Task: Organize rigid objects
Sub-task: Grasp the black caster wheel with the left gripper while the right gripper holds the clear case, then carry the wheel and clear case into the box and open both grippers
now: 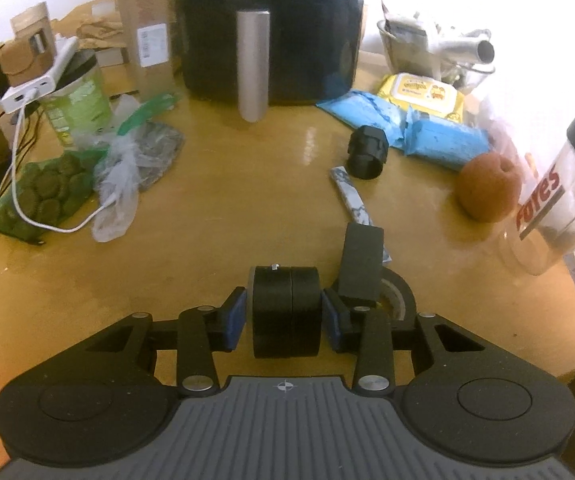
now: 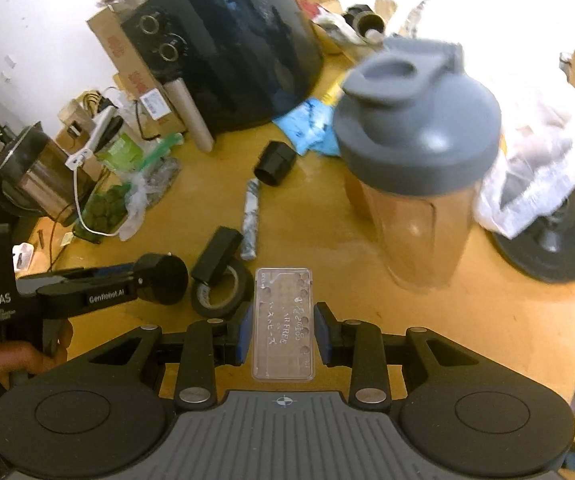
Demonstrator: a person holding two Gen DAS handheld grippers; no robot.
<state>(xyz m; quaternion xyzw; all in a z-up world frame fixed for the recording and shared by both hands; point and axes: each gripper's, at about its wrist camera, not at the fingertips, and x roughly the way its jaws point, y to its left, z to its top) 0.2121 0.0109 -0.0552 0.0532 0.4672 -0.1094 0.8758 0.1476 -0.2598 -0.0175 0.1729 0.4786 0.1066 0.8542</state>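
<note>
While our left hand-held gripper (image 1: 283,316) — marked "GenRobot.AI" and "DAS" — pinches a black cylinder (image 1: 286,310), our right hand-held gripper (image 2: 283,330) clamps a clear case (image 2: 283,324).

2 wrist fisheyes, each looking steeply down along its fingers, close over the table (image 1: 247,208). Both share the air fryer (image 1: 271,28) at frame top and the tape roll (image 2: 219,292).

Air fryer (image 1: 271,28) at table (image 1: 227,200) rear; shaker (image 2: 415,152) right; tape roll (image 2: 219,292) w/ block (image 2: 217,254) on it, front.
</note>
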